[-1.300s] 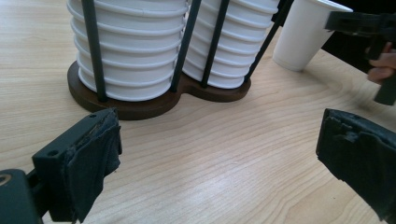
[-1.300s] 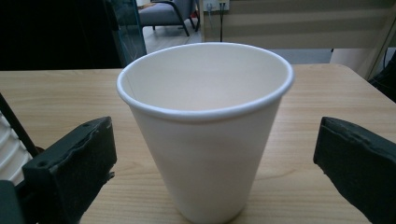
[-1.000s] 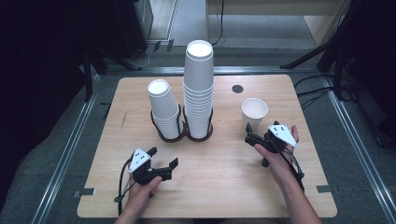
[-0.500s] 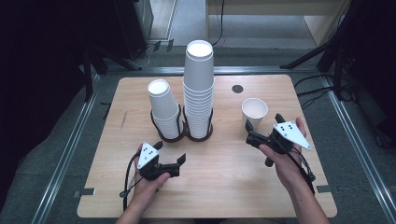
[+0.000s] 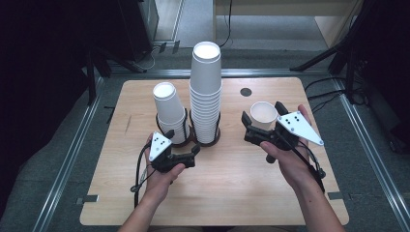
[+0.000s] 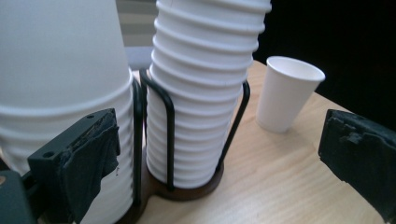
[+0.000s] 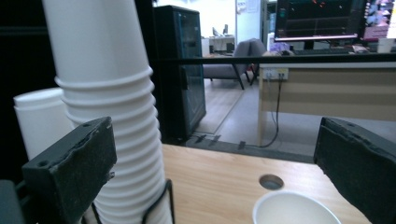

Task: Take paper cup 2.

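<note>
Flanking single cup [image 5: 263, 114], right gripper [image 5: 264, 119] open-jawed

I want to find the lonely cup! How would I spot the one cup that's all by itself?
Look at the wooden table and find the two stacks of white cups in black wire holders: the tall stack and the short stack. To their right, the single paper cup stands alone, mouth up, while the stacked cups sit upside down.

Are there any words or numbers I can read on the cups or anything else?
None can be read. The single cup, the tall stack and the short stack are plain white. The monitor in the right gripper view shows coloured marks, too blurred to read. The grey plate has only black dots.
</note>
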### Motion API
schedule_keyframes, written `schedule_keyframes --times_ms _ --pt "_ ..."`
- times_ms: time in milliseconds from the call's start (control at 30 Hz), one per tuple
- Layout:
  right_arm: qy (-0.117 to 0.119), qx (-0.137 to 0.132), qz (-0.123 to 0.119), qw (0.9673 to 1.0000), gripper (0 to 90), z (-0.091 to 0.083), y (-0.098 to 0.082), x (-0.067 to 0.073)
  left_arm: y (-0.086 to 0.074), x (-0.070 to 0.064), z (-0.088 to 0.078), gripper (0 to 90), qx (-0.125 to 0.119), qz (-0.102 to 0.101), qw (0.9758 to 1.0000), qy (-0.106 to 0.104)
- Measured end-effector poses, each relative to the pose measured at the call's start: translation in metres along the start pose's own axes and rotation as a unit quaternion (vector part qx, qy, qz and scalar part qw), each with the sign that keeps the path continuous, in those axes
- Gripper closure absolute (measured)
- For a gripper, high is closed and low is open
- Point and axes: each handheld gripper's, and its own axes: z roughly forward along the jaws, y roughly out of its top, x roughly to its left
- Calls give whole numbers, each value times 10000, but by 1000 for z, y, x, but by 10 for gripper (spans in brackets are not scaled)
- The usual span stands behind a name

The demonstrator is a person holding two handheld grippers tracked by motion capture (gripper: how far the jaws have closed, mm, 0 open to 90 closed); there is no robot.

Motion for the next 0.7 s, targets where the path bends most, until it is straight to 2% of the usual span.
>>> schedule_keyframes --times_ms 200,333,700 --pt "248 -68 12 9997 0 10 16 18 15 -6 12 0 -149 -1 9999 -3" --pt "376 -101 -7 9992 0 17 25 28 23 -12 21 0 -176 72 9998 96" --pt "638 60 32 9979 0 41 41 42 32 -18 44 0 -227 19 9995 227"
